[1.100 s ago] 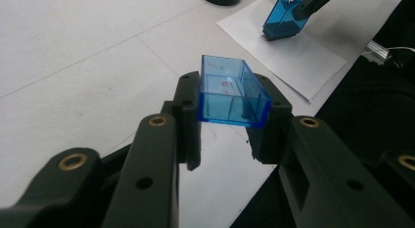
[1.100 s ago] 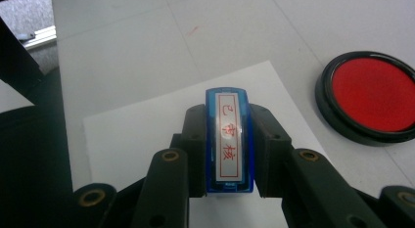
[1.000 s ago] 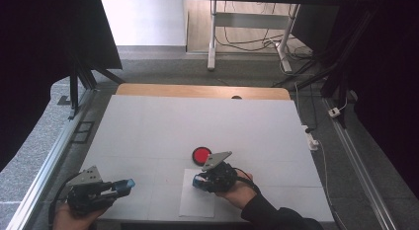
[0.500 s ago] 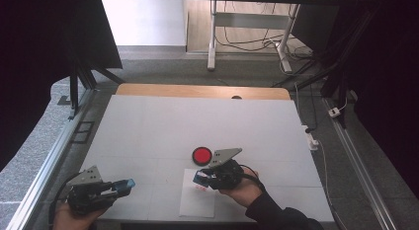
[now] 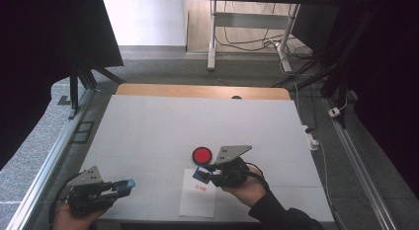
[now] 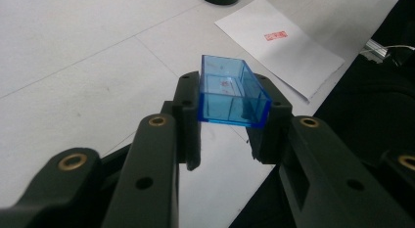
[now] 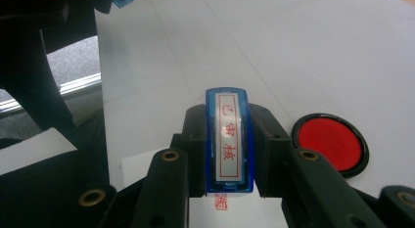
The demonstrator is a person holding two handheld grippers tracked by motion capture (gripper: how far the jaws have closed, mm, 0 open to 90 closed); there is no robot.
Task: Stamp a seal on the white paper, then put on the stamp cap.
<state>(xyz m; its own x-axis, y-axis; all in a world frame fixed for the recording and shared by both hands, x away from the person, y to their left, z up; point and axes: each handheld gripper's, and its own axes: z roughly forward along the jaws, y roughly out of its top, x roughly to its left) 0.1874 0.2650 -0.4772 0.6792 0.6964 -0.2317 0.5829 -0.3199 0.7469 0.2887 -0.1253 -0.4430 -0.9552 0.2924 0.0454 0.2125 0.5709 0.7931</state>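
My right gripper (image 5: 201, 174) (image 7: 229, 113) is shut on a blue stamp (image 5: 199, 175) (image 7: 228, 140) whose white label carries red characters. It hangs a little above a white paper sheet (image 5: 196, 204) (image 7: 254, 214) that bears a red imprint (image 5: 201, 187) (image 7: 220, 202). A round red ink pad (image 5: 202, 154) (image 7: 329, 142) lies just beyond the sheet. At the table's near left corner my left gripper (image 5: 124, 185) (image 6: 227, 86) is shut on a clear blue stamp cap (image 5: 128, 183) (image 6: 222, 103). In the left gripper view the paper (image 6: 288, 52) and its imprint (image 6: 275, 35) lie farther off.
The white table top (image 5: 188, 121) stretches far ahead, with a wooden strip (image 5: 197, 91) along its back edge. Metal rails (image 5: 54, 156) run down both sides. A desk frame and cables stand on the floor behind the table.
My right gripper has risen a little off the paper with the stamp in it, and the red imprint now shows below it. The left gripper has stayed put.
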